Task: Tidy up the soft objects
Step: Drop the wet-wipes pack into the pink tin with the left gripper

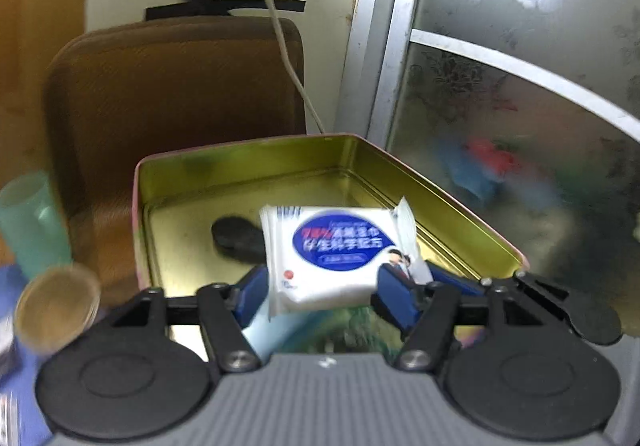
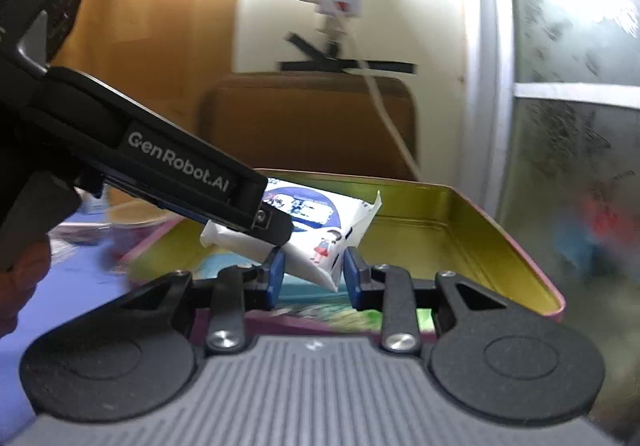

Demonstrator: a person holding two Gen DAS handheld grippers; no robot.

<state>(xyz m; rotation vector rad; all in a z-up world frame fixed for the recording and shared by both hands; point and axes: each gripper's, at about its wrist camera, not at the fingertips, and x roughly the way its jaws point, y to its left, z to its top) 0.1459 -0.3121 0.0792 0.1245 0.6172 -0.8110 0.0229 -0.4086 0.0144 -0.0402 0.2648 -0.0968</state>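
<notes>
Hovering over the open tin (image 1: 248, 165), the left gripper (image 1: 324, 286) pinches the wipes pack (image 1: 340, 246) at its 6 o'clock edge, right gripper (image 2: 314, 274) loosely bracketing a corner; light, squashy, slick film—grip the sealed edges.

Left gripper (image 1: 324, 292) held white wipes packet (image 1: 340, 250) between its blue pads (image 1: 394, 296), above open gold-lined tin (image 1: 460, 209). Dark flat object (image 1: 236, 238) lay on tin floor. Green cup (image 1: 30, 221) stood left.
</notes>
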